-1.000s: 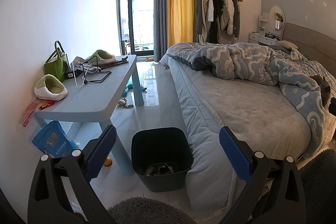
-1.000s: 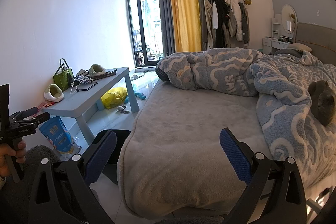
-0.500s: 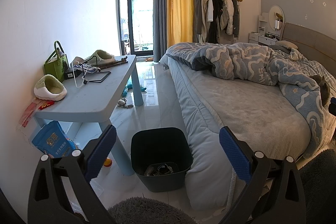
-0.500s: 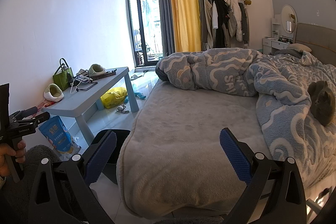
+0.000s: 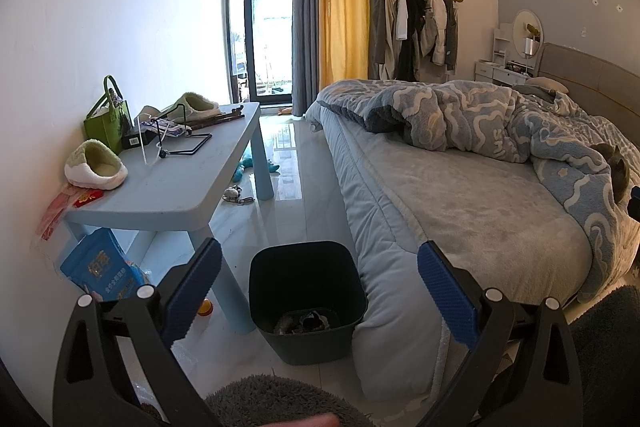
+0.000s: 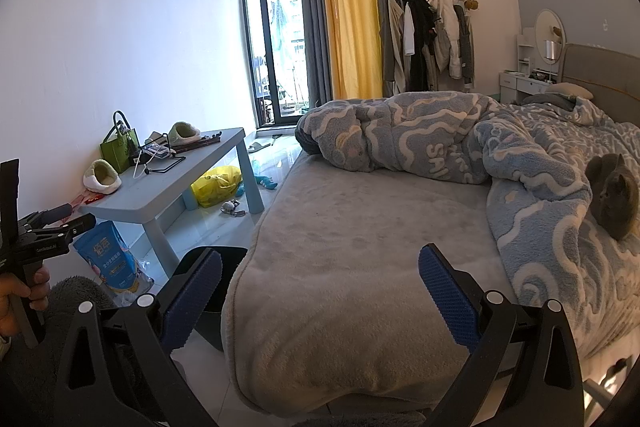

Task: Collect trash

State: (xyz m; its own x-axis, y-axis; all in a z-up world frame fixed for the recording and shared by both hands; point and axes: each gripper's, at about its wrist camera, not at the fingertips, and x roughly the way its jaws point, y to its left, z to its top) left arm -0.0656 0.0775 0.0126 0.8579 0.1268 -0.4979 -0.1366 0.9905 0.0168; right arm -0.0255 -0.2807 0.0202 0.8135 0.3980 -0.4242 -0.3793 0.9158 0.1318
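A home bedroom is showing in both views. A bed (image 6: 360, 267) with a rumpled blanket (image 6: 460, 143) is filling the right half; coats are hanging on a clothes rack (image 5: 416, 23) at upper centre; slippers (image 5: 96, 167) are lying on a low blue table (image 5: 168, 187) at left.

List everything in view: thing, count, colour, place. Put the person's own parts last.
Trash bin: one, black, on the floor between table and bed, scraps inside.
Table: one, light blue, against the left wall.
Slippers: two, white and green, on the table.
Tote bag: one, green, on the table by the wall.
Blue packet: one, under the table.
Yellow bag: one, on the floor under the table.
Bed: one, grey, right side.
Blanket: one, blue and cream, bunched on the bed.
Cat: one, grey, on the blanket.
Left tool: open, empty.
Right tool: open, empty.
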